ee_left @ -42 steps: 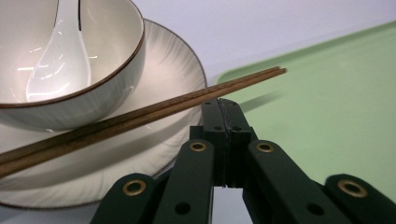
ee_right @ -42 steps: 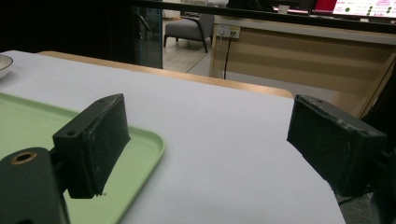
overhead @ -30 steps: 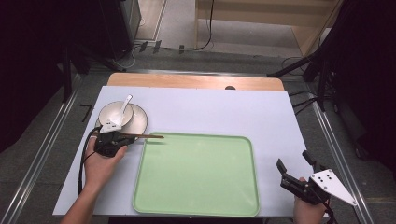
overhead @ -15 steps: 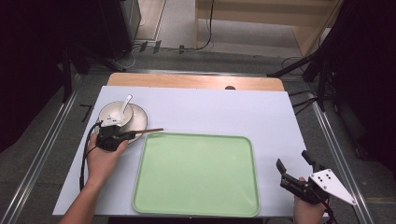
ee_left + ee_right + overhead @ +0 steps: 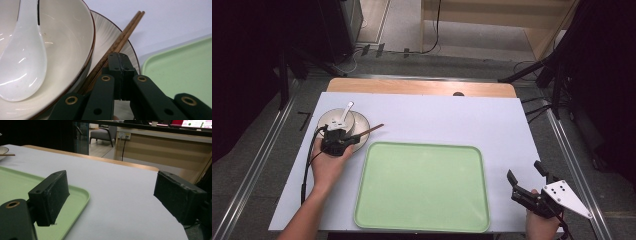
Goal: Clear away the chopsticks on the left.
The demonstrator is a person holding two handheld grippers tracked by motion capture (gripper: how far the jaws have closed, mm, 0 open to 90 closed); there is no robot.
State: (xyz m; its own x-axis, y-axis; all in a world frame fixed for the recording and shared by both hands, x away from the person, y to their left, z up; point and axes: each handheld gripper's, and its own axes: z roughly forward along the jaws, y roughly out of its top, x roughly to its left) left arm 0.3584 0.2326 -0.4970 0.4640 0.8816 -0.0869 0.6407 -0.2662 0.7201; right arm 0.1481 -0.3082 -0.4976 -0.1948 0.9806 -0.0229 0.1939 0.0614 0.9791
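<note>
Wooden chopsticks (image 5: 117, 42) sit pinched in our left tongs (image 5: 119, 58) beside the bowl (image 5: 62, 37), carried as a pair, while our right tongs (image 5: 110, 195) wait spread.

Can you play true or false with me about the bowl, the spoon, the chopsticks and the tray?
1. The white spoon lies in the bowl. True.
2. The left tool is shut on the chopsticks. True.
3. The green tray holds a cup. False: it holds nothing.
4. The right tool is shut. False: its jaws stand wide apart with nothing between them.
5. The bowl sits on a plate. True.
6. The chopsticks lie on the tray. False: they rest across the plate's rim, beside the bowl.
</note>
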